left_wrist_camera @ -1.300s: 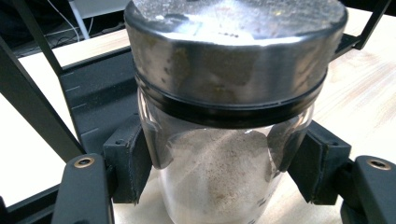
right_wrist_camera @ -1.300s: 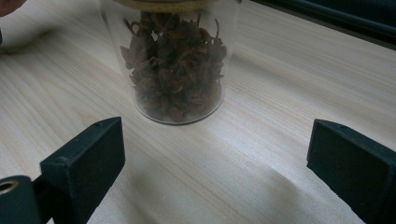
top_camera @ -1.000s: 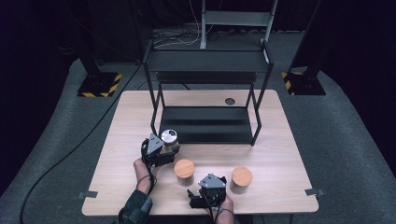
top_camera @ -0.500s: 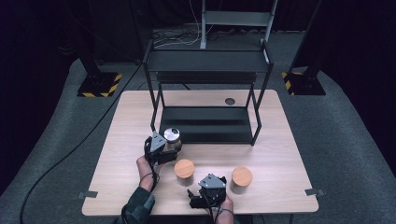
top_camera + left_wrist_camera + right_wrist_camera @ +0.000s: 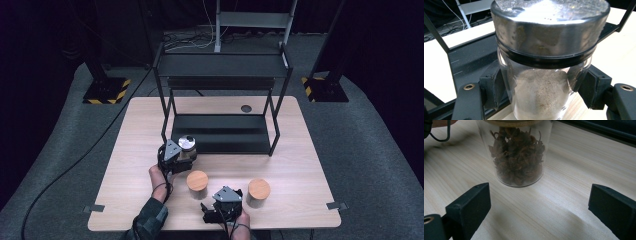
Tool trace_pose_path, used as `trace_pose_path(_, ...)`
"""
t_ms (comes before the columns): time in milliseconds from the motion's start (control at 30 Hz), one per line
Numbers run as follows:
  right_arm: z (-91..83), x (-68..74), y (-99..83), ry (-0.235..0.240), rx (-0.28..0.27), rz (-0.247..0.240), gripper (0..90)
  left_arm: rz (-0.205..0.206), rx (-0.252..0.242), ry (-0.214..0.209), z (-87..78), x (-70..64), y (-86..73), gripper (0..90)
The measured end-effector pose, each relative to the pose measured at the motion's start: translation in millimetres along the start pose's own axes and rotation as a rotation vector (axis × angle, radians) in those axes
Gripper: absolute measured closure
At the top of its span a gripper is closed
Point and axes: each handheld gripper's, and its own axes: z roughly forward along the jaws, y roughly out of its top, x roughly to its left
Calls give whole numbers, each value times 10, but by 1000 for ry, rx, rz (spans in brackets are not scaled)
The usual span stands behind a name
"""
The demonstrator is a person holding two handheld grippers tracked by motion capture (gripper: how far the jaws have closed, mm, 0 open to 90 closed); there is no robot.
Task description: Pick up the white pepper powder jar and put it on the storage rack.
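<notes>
My left gripper (image 5: pixel 179 152) is shut on a glass jar with a metal lid (image 5: pixel 187 144), just in front of the black rack's lower shelf (image 5: pixel 220 134). In the left gripper view the jar (image 5: pixel 541 37) holds pale powder, and the left gripper (image 5: pixel 539 97) has its pads pressed on both sides of the glass. My right gripper (image 5: pixel 220 196) stands open near the table's front edge. A short way beyond its wide-apart jaws, in the right gripper view, stands a jar of brown dried leaves (image 5: pixel 519 157); the right gripper (image 5: pixel 539 207) holds nothing.
Two wooden-lidded jars stand on the table (image 5: pixel 130 150): one (image 5: pixel 197 181) between the grippers, one (image 5: pixel 259 190) to the right. The two-tier black rack (image 5: pixel 220 65) fills the back half. A cable (image 5: pixel 75 160) trails off the left side.
My left gripper has carried the metal-lidded jar slightly to the right and towards the rack. The right gripper has stayed in place.
</notes>
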Motion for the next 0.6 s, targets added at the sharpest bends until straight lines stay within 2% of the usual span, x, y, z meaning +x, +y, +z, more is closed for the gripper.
trace_pose_path(600,1,1,-1,-1,0,-1,36,13,4,0,97,17,55,303)
